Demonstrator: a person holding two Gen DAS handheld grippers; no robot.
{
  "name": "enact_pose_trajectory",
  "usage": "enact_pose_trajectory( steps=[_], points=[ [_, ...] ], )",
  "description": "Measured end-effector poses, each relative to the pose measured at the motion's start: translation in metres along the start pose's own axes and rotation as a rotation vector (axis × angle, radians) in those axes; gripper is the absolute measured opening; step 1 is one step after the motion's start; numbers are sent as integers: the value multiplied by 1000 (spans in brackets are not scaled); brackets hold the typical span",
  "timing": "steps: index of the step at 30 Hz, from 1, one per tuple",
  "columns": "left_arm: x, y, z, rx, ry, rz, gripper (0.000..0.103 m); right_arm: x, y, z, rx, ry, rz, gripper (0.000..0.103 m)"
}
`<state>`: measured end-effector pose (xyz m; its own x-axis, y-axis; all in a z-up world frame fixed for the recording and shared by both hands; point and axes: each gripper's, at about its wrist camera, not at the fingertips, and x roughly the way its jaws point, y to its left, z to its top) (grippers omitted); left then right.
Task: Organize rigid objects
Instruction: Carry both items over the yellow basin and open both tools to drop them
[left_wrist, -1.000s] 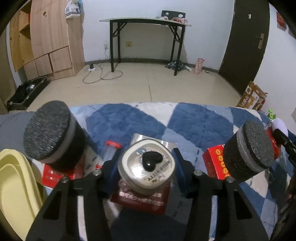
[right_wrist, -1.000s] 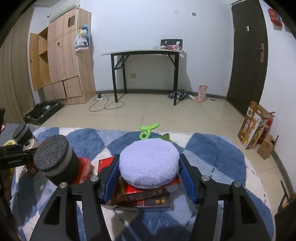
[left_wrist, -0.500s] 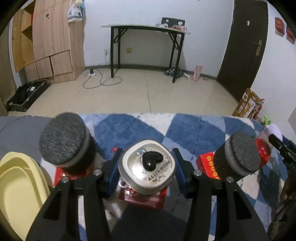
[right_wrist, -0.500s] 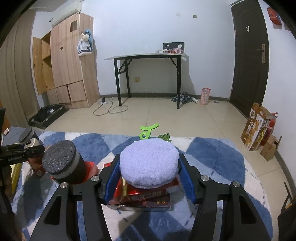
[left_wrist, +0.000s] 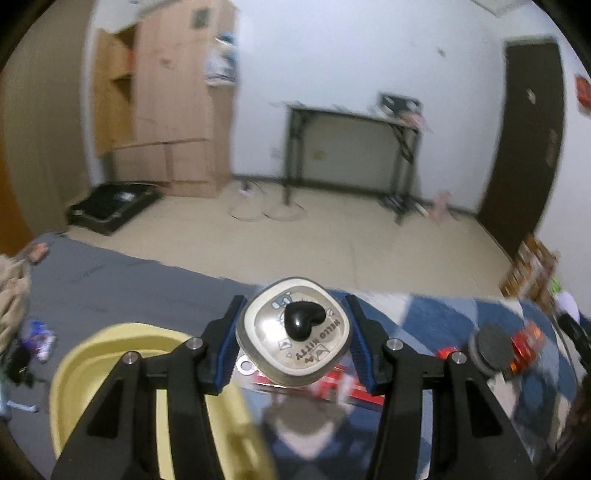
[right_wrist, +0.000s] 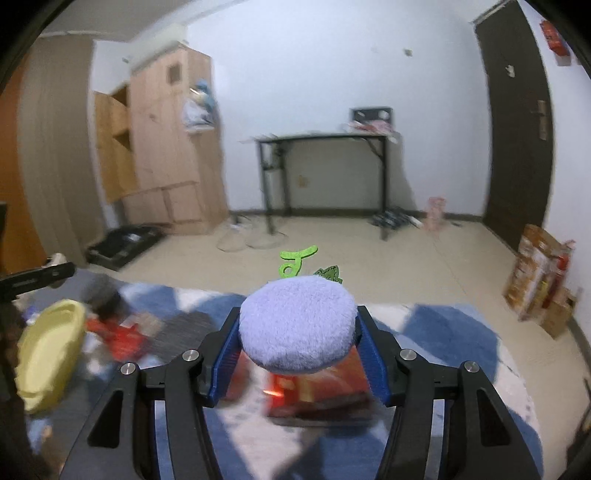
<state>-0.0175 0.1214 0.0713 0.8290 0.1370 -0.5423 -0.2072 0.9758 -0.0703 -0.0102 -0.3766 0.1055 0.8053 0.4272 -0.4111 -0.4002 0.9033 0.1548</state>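
My left gripper (left_wrist: 293, 341) is shut on a rounded-square Hello Kitty tin (left_wrist: 293, 341) with a black heart knob, held above the rug beside a yellow basin (left_wrist: 110, 369). My right gripper (right_wrist: 297, 330) is shut on a round lilac plush pad (right_wrist: 297, 325), held above red boxes (right_wrist: 321, 391) on the blue and white rug (right_wrist: 461, 332). The basin also shows at the left of the right wrist view (right_wrist: 48, 354).
A dark round foam-topped cylinder (left_wrist: 487, 349) and red boxes (left_wrist: 524, 345) lie on the rug at the right. A grey sheet (left_wrist: 110, 280) lies to the left. A black table (right_wrist: 325, 177), a wooden cabinet (right_wrist: 162, 155) and a dark door (right_wrist: 517, 129) stand beyond.
My left gripper has risen and swung left with the tin, now next to the yellow basin. My right gripper has lifted a little with the lilac pad; both views are blurred by motion.
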Motion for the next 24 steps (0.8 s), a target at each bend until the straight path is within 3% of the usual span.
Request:
enact_pose_trajectory(
  steps=[3,6,12,14,16,19,24],
  points=[
    [-10,33,0,-25,8,91,54,-2,33,7,8,-5,183,58],
    [-10,73,-9,-63,58,152,54,5,85,4,-65,30,345,58],
    [22,154,-44,-221,208,217,54,45,230,-18,-346,219,653,58],
    [37,172,-58,-300,257,204,54,60,269,-29,-454,271,691,58],
    [41,181,-68,-318,282,206,54,82,306,-44,-564,330,687,58],
    [52,191,-82,-365,320,176,54,115,329,-67,-628,427,669,58],
    [76,198,-95,-392,406,170,54,137,361,-85,-712,487,656,58]
  ],
)
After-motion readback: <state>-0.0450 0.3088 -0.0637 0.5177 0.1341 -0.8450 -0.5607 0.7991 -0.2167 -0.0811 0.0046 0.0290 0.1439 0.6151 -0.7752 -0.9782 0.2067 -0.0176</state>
